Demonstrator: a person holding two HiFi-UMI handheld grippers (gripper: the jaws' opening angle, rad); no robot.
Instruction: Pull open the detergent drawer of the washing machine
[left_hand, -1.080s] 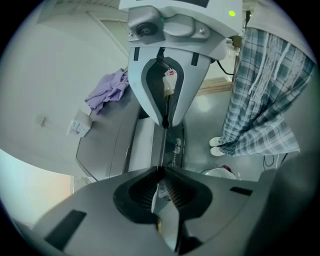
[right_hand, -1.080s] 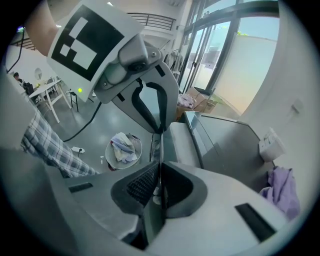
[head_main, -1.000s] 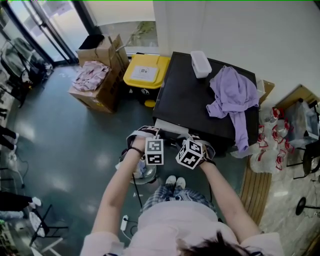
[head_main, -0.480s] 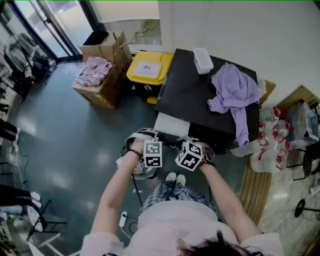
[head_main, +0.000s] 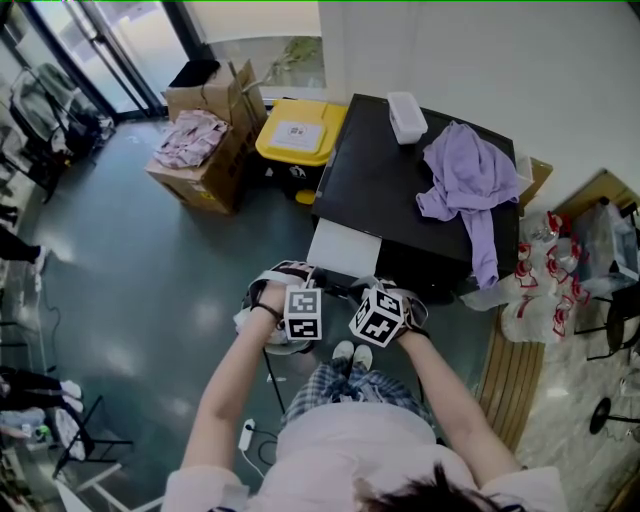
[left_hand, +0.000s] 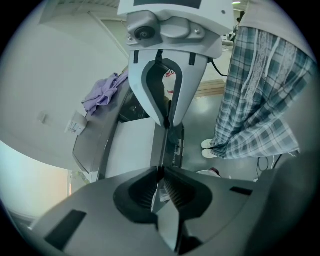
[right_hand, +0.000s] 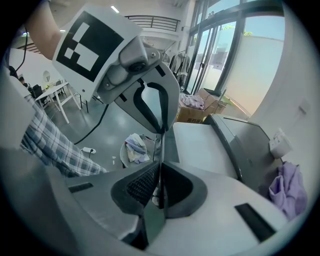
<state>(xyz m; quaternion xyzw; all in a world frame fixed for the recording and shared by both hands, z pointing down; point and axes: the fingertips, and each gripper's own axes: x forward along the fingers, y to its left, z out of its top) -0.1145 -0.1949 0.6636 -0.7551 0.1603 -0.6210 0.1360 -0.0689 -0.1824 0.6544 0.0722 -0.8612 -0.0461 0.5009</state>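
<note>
The black washing machine (head_main: 400, 200) stands against the wall, its white detergent drawer (head_main: 345, 248) slid partway out of the front. My left gripper (head_main: 305, 290) and right gripper (head_main: 375, 295) sit side by side at the drawer's front edge. In the left gripper view the jaws of the left gripper (left_hand: 167, 125) are shut on the thin front lip of the drawer (left_hand: 131, 145). The right gripper (right_hand: 162, 131) is likewise shut on that lip, with the drawer (right_hand: 200, 142) stretching away behind it.
A purple garment (head_main: 465, 180) and a white box (head_main: 406, 117) lie on the machine's top. A yellow bin (head_main: 297, 132) and cardboard boxes (head_main: 200, 150) stand to its left. A basin of laundry (head_main: 268, 330) sits on the floor below the left gripper, beside the person's feet (head_main: 350, 356).
Both grippers have moved toward the person, still shut on the drawer's lip. The white drawer shows farther out of the machine than before.
</note>
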